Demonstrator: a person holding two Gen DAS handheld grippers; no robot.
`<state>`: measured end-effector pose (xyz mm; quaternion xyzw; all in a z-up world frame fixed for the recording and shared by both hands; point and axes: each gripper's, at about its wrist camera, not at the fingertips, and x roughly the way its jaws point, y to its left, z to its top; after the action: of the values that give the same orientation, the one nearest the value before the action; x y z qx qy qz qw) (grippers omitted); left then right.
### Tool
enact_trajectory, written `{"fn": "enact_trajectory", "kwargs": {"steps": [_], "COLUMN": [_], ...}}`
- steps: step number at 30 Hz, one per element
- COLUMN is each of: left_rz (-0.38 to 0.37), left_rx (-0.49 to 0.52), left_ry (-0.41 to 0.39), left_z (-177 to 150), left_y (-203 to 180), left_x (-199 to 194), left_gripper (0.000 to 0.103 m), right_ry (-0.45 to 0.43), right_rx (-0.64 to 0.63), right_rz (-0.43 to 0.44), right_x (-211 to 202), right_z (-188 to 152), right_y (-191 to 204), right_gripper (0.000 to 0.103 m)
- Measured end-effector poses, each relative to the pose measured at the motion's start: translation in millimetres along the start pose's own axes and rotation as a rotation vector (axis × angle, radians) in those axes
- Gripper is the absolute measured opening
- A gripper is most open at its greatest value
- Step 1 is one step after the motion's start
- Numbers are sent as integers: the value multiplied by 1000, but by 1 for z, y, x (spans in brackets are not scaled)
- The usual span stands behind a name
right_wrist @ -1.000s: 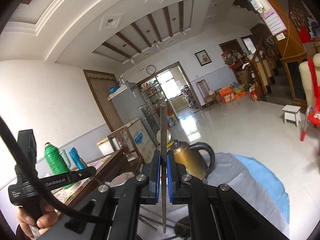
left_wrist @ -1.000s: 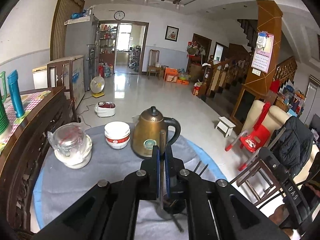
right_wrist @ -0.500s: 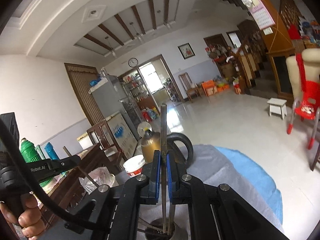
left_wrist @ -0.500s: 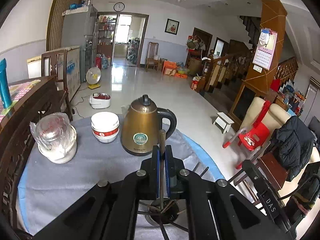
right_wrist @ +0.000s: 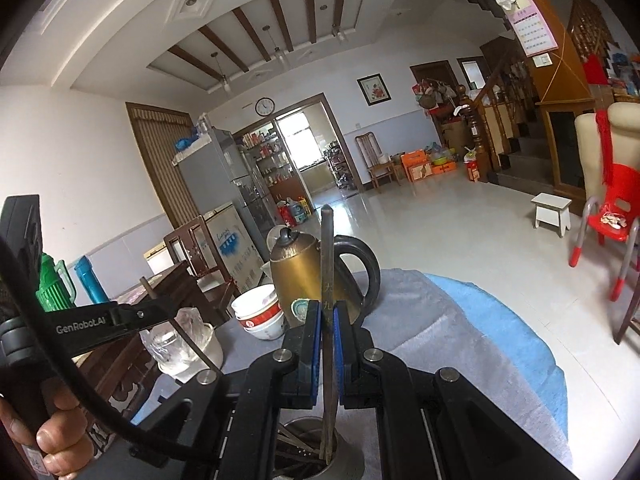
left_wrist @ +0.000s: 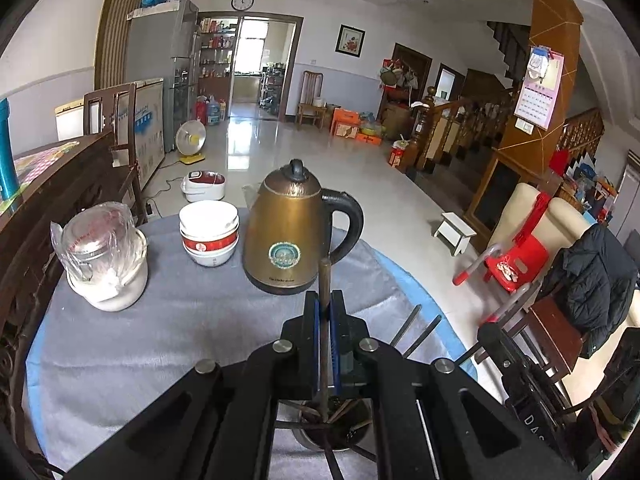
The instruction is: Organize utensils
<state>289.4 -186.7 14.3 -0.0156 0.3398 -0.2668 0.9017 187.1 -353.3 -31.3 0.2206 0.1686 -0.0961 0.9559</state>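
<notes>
Round table (left_wrist: 160, 332) under grey cloth, bearing brass kettle (left_wrist: 288, 232) and stacked bowls (left_wrist: 209, 236); steel holder (right_wrist: 348, 468) directly below both tools; left gripper (left_wrist: 325, 344) clamped on one chopstick (left_wrist: 323, 312), right gripper (right_wrist: 327, 344) clamped on another chopstick (right_wrist: 326, 264); best lowered plumb, tips inside rim, released only once seated.

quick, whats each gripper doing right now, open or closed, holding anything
Left gripper: closed on a dark chopstick, its lower end over the metal holder.
Right gripper: closed on another chopstick, tip down in the holder.
</notes>
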Motion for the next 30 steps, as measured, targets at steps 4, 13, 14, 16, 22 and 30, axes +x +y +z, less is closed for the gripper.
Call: {"fn": "enact_trajectory", "kwargs": {"steps": [4, 13, 14, 16, 22, 30], "left_rz": [-4, -48, -51, -58, -45, 39], "left_rx": [9, 41, 43, 58, 102, 122], "left_ry": [9, 46, 45, 42, -34, -111], "left_z": [-7, -14, -15, -17, -28, -67], "left_y": [2, 8, 10, 11, 19, 40], "left_x": [2, -6, -10, -18, -59, -127], "left_gripper": [5, 5, 5, 11, 51, 81], "right_ry": [23, 113, 126, 139, 119, 22], "right_rx": [-12, 28, 43, 74, 176, 220], "right_rz": [8, 81, 98, 123, 175, 171], "right_x": [4, 7, 6, 2, -21, -75], "right_z": [-4, -14, -14, -16, -20, -30], "right_y": [1, -1, -3, -6, -19, -21], "right_gripper": [6, 10, 11, 11, 23, 63]}}
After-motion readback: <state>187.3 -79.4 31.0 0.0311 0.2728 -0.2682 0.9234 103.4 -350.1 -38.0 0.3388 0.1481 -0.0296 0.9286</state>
